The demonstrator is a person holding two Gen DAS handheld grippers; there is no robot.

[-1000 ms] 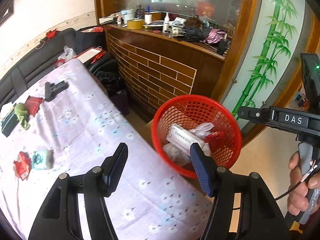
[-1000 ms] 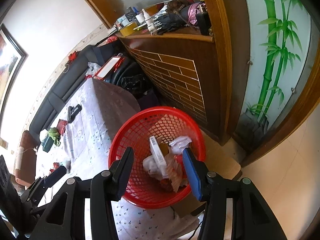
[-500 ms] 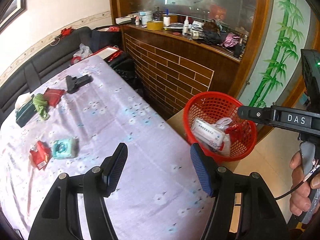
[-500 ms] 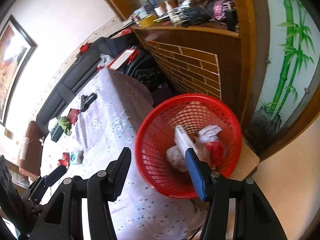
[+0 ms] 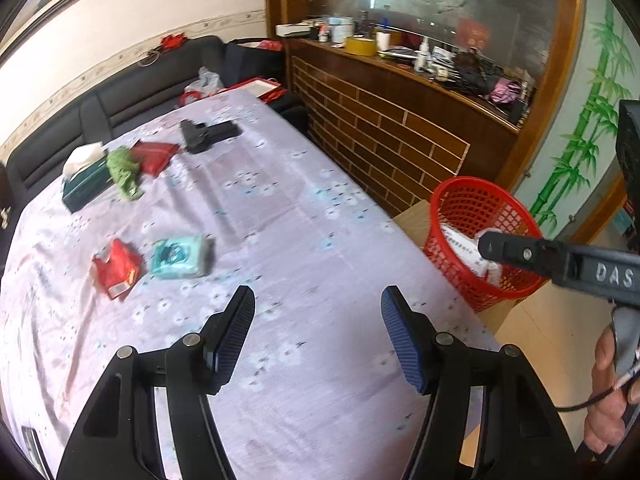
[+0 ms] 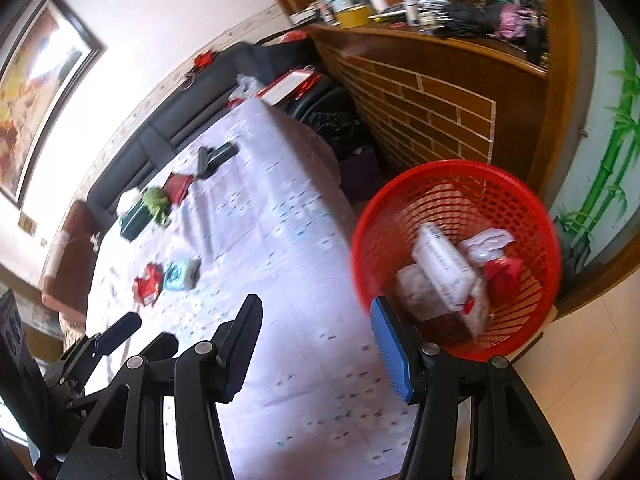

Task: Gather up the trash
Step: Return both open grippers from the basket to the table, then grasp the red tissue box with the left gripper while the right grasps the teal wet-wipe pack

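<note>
We are holding both tongs, left (image 5: 318, 334) and right (image 6: 316, 350), wide and empty; the right's jaws have just been opening. Wrapper (image 5: 116, 270) and pack (image 5: 180, 256) are lying close together, so we are risking grabbing cloth (image 5: 304, 216).

Table (image 5: 304, 208) covered with pale lilac floral cloth. Toward far left corner: dark green tissue box (image 5: 86, 184), green crumpled item (image 5: 126, 172) touching it, red packet (image 5: 154, 156) beside. Black object (image 5: 206, 134) nearer far edge. Near left edge: red wrapper (image 5: 116, 270) just beside teal wipes pack (image 5: 180, 256).
</note>
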